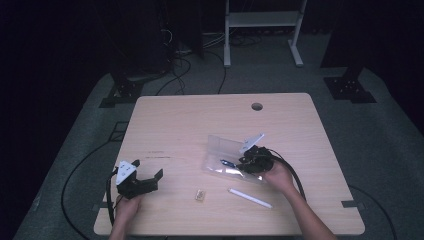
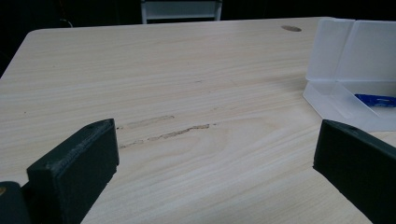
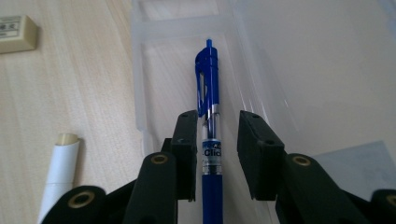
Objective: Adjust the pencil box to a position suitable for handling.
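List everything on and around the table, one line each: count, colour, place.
table: one, light wood, centre of the high view, round hole near its far edge.
plastic case: one, clear, open, right of the table's middle.
pen: one, blue, lying in the case, between the right gripper's jaws; the pads stand apart from it.
eraser: one, beige, near the front edge.
white stick: one, white, right of the eraser; what it is cannot be told.
rack: one, white, on the floor beyond the table.
left gripper: one, black with a white top, front left, jaws wide open over bare wood.
right gripper: one, black, at the case.
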The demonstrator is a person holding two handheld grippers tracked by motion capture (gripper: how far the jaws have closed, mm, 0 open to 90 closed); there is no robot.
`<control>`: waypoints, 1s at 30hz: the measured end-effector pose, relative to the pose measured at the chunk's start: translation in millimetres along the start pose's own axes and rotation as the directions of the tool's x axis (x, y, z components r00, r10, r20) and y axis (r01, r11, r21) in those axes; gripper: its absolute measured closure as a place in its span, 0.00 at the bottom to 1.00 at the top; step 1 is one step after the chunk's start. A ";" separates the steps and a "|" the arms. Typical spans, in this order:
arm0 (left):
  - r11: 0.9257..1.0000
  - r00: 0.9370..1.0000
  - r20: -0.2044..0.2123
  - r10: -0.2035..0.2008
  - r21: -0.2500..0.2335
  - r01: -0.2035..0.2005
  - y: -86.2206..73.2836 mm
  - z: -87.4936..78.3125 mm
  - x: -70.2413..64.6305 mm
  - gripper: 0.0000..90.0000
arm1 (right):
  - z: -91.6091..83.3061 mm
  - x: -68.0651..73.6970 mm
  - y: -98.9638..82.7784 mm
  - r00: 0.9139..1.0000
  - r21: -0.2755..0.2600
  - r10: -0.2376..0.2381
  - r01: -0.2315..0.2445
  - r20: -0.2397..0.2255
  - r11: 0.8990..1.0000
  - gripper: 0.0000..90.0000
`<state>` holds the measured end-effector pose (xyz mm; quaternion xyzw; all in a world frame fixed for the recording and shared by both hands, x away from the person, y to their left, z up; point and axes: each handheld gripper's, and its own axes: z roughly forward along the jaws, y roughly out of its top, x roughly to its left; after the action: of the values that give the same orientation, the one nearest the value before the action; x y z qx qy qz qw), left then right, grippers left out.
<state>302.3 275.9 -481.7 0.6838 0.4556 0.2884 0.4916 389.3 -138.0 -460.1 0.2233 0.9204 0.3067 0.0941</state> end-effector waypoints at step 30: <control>1.000 1.000 -0.002 0.007 0.005 -0.007 0.2 0.1 -0.6 0.00 | -40.4 27.3 -18.7 0.999 -0.060 -0.013 0.010 -0.051 0.998 0.64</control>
<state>302.1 275.4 -481.6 0.6861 0.4547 0.2897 0.4885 346.1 -159.6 -440.3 0.2069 0.9142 0.3393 0.0788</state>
